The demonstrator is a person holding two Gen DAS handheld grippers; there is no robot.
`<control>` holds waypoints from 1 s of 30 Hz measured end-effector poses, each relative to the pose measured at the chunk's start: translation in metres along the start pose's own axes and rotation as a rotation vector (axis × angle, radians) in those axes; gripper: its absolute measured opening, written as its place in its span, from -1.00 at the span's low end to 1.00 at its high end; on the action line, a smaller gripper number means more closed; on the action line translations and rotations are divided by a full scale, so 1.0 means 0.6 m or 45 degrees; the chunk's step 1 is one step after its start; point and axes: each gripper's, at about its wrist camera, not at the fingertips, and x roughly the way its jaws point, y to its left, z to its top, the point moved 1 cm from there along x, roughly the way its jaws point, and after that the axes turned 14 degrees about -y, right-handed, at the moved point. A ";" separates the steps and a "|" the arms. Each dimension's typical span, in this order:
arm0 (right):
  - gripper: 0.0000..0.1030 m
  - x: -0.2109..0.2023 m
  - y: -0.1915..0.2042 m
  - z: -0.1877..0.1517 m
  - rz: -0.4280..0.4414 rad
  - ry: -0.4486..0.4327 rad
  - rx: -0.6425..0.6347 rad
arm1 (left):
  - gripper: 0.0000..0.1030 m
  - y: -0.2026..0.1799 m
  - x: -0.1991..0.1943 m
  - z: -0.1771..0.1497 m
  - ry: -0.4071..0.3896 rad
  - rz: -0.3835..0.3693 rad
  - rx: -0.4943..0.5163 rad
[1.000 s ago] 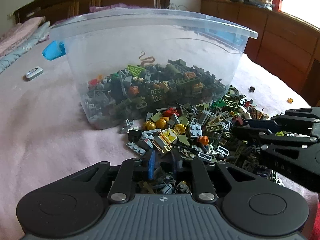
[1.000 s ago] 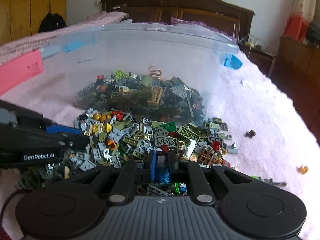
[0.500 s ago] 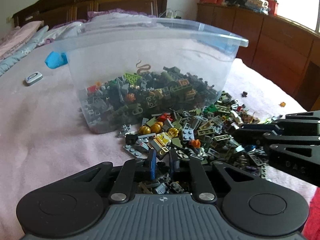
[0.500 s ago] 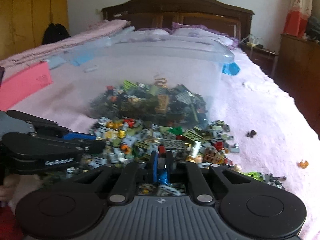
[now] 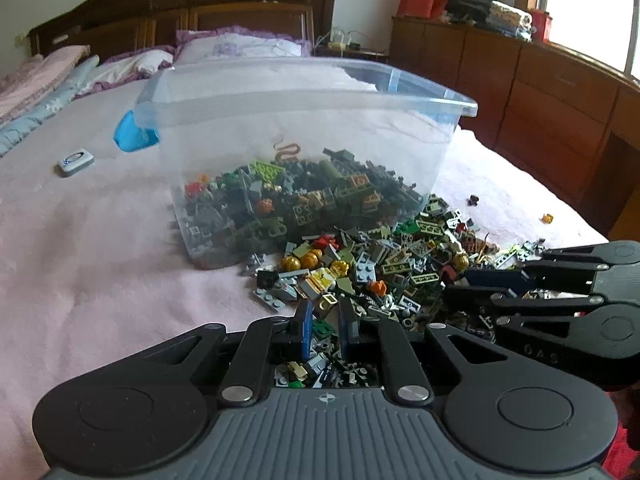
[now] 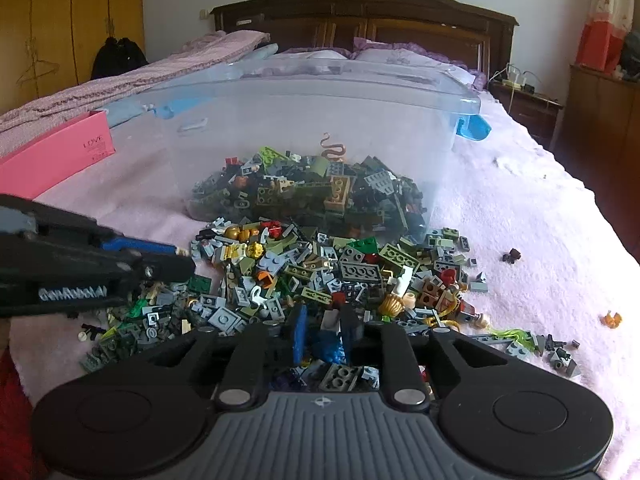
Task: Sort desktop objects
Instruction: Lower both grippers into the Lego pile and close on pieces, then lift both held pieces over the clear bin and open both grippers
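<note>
A: What's showing on the left gripper (image 5: 325,322)?
B: Black linkage arms, silver rivets, blue pads, ribbed grey base at bottom.
A: The right gripper (image 6: 323,326)?
B: It's looking identical

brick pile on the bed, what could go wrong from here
The right gripper has just been opening with a blue translucent piece between its jaws; it may fall back into the brick pile and get lost. The left gripper reaches in close beside it; the two could knock. The stray orange piece lies near the bed edge.
</note>
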 end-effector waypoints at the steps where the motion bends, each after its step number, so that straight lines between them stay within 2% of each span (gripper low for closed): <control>1: -0.58 0.000 0.000 0.000 -0.001 0.002 -0.001 | -0.71 0.001 -0.002 0.001 -0.003 0.003 0.001; 11: -0.61 0.005 -0.008 -0.009 -0.013 0.030 0.068 | -0.71 -0.004 -0.018 0.003 -0.014 -0.006 -0.015; 23: -0.61 -0.046 0.003 0.043 0.056 -0.095 0.076 | -0.71 -0.016 -0.041 0.033 -0.088 -0.018 0.000; 30: -0.61 -0.072 0.006 0.083 0.109 -0.149 0.060 | -0.71 -0.019 -0.053 0.076 -0.178 -0.028 0.041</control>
